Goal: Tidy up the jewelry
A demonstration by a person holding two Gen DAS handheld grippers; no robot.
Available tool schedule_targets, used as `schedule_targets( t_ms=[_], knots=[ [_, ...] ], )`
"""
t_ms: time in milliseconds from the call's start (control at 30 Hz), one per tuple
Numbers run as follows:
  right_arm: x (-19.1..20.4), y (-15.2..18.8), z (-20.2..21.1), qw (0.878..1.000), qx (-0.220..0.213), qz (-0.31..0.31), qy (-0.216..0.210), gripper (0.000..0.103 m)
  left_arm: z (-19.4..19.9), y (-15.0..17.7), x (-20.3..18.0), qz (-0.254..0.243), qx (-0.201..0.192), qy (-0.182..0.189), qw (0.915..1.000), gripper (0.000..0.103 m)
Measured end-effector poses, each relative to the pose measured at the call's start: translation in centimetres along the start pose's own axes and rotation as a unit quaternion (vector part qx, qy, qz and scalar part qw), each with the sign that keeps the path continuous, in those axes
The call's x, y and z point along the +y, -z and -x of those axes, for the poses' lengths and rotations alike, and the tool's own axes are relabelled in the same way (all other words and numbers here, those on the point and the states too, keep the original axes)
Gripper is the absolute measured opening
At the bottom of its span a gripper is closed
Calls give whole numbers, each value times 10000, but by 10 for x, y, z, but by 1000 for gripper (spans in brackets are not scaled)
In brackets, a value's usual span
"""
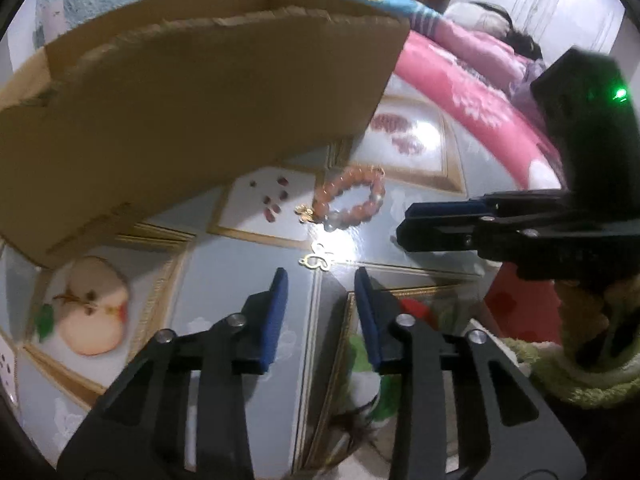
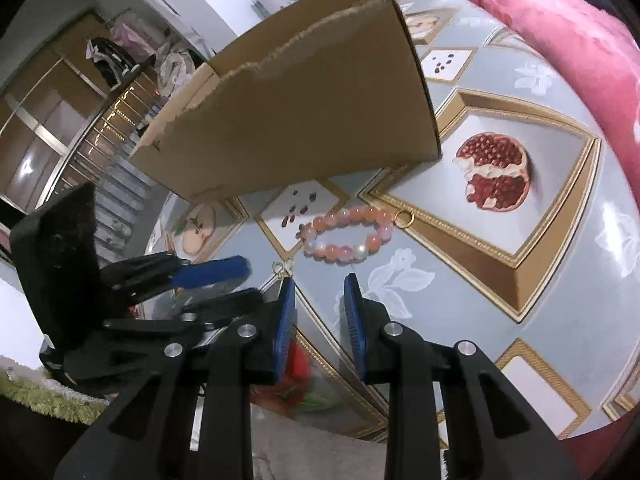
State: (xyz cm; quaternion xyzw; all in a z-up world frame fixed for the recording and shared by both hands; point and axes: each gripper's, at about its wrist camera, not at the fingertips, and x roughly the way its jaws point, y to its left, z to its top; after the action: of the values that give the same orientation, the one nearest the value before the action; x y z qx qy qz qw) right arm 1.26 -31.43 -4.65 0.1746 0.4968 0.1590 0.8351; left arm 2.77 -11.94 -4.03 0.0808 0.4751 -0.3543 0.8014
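Note:
A bracelet of orange-pink beads (image 1: 350,198) (image 2: 346,236) lies on the printed tablecloth just in front of an open cardboard box (image 1: 200,100) (image 2: 300,120). A small gold butterfly charm (image 1: 319,261) (image 2: 282,270) lies loose on the cloth, just beyond the tips of my left gripper (image 1: 320,280). A gold ring (image 2: 404,220) rests by the bracelet's far right end. My left gripper is partly open with nothing between its blue pads. My right gripper (image 2: 320,284) (image 1: 402,226) hovers near the bracelet, also partly open and holding nothing. In the right wrist view the left gripper (image 2: 248,280) shows at the left.
The tablecloth (image 2: 500,272) carries framed pictures of a pomegranate and an apple. Pink bedding (image 1: 460,92) (image 2: 560,28) borders the table on the far right. A green fuzzy cloth (image 1: 560,376) lies at the near edge. Shelving and a wardrobe (image 2: 60,120) stand to the left.

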Motion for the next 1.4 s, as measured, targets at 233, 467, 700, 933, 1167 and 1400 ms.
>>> schedule_targets(
  t_ms=[233, 467, 700, 933, 1167, 1400],
  knots=[
    [-14, -1, -10, 9998, -14, -167, -119, 25, -7, -3, -12, -292, -67, -135, 9995, 22],
    [-17, -2, -9, 9994, -94, -212, -256, 25, -11, -6, -23, -694, -65, -410, 9967, 17],
    [-18, -2, -7, 9995, -133, -178, -239, 25, -14, -12, -30, -838, 55, -684, 9941, 20],
    [-22, -1, -5, 9992, -166, -234, -289, 25, -12, -13, -27, -837, 29, -797, 9933, 20],
    [-23, -2, -5, 9991, -175, -245, -296, 25, -18, -14, -32, -883, 5, -845, 9925, 15],
    [-24, -3, -4, 9991, -189, -257, -282, 25, -15, -10, -29, -826, 6, -818, 9932, 14]
  ],
)
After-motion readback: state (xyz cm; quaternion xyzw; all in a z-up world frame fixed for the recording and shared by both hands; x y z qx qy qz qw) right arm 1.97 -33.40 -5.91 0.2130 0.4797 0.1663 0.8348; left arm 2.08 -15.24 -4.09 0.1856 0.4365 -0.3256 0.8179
